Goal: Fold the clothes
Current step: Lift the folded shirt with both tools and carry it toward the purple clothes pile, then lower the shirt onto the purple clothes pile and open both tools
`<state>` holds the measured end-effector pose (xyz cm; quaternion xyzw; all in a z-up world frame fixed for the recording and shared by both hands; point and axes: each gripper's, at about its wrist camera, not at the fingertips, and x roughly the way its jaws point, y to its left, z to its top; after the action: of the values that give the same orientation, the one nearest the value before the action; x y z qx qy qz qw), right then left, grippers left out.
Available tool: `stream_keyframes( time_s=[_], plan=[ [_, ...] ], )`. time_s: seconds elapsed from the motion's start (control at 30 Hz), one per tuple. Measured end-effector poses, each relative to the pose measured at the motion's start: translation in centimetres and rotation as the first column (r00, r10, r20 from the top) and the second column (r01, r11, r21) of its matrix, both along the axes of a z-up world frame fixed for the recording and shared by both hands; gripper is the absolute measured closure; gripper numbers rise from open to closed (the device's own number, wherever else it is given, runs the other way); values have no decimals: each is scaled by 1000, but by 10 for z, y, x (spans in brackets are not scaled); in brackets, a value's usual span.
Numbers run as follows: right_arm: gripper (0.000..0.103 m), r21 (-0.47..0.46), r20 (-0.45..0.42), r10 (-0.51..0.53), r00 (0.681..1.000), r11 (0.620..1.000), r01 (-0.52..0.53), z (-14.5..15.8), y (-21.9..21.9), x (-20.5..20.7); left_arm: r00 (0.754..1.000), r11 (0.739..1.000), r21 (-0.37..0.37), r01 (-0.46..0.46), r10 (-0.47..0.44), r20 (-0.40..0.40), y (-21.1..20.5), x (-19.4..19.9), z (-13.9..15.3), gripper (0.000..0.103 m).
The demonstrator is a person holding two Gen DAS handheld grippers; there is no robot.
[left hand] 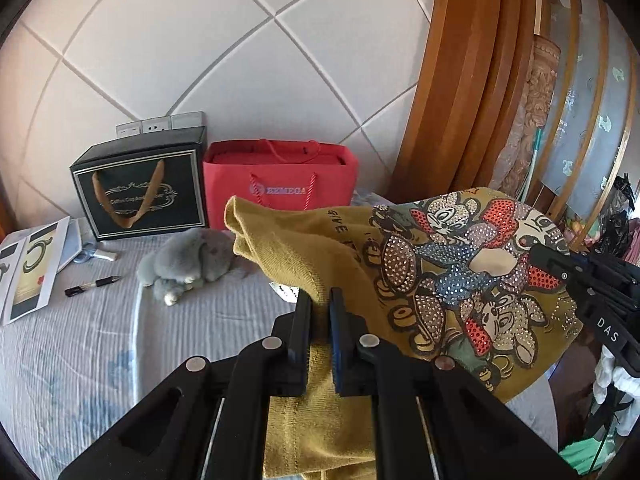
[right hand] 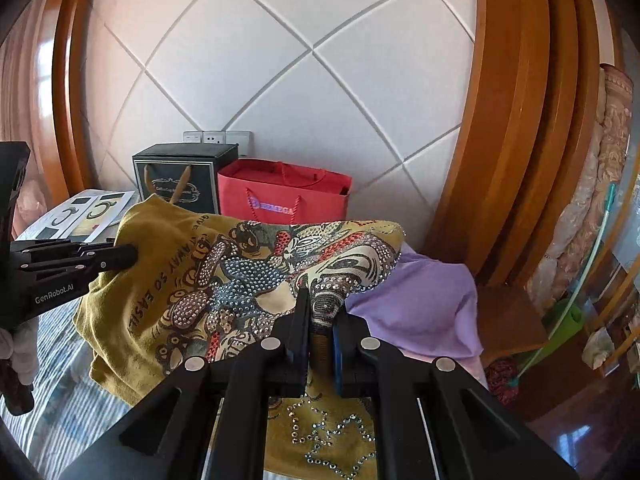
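Both grippers, left gripper (left hand: 320, 300) and right gripper (right hand: 322, 300), pinched the yellow top (left hand: 400, 280) low in the frame, lifting it to fold.

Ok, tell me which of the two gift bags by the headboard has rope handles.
The red paper bag, right of the black bag; the black one has flat brown ribbon handles instead.

Mustard sweater (left hand: 304, 252) with rhinestone cartoon print
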<state>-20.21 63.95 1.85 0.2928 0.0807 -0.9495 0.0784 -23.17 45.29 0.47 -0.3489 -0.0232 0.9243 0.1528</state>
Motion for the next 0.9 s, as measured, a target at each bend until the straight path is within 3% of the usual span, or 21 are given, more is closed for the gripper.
stream_keyframes(
  time_s=[0.3,0.53,0.7,0.9],
  plan=[
    [95,15,-21,-21,1000,1000,21,12,89,-55,1000,999,-26,21,-21,-2,97,-57,13,97],
    [95,-4,-18,-60,998,998,59,2,137,-89,998,996,-63,61,-60,11,152,-104,6,97],
    [95,-10,15,-86,996,996,86,-19,170,-116,996,994,-64,84,-81,40,180,-131,-13,97],
    [95,-45,95,-110,989,992,115,-61,201,-141,990,990,-98,100,-89,109,198,-152,-58,96]
  ],
)
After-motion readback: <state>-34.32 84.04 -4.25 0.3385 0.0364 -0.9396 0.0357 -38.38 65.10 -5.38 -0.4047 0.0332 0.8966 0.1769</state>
